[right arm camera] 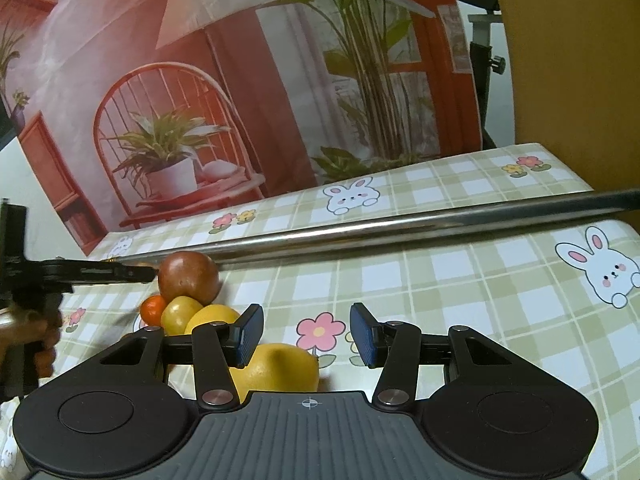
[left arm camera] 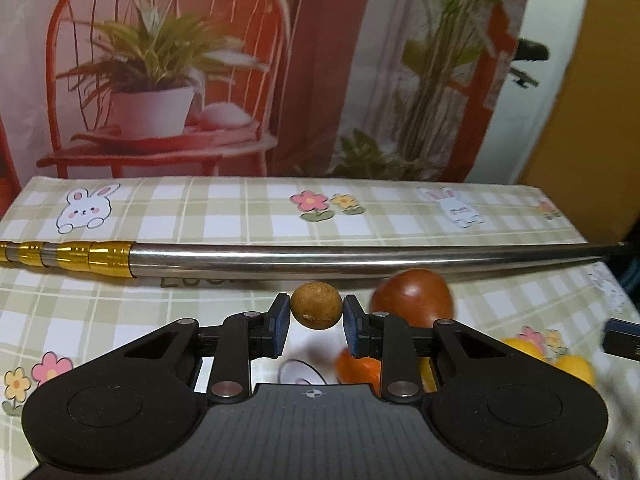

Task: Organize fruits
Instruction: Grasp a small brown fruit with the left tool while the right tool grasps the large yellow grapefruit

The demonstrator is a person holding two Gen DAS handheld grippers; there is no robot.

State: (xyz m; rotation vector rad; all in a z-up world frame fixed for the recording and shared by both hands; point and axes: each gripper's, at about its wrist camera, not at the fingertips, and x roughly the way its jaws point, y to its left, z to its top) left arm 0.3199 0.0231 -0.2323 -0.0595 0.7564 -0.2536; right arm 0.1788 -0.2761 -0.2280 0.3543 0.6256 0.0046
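Here, in the left wrist view, the left hand-held gripper (left arm camera: 316, 312) clenches a small brown fruit (left arm camera: 316, 305) at its middle, lifted above the table (left arm camera: 224, 228); it looks light, firm and prone to rolling. In the right wrist view, the right hand-held gripper (right arm camera: 307, 334) is released and empty beside a yellow lemon (right arm camera: 280, 366).

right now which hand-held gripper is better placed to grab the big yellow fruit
Right. The right hand-held gripper is open and empty just above the big yellow fruit; the left hand-held gripper is shut on a small brown fruit.
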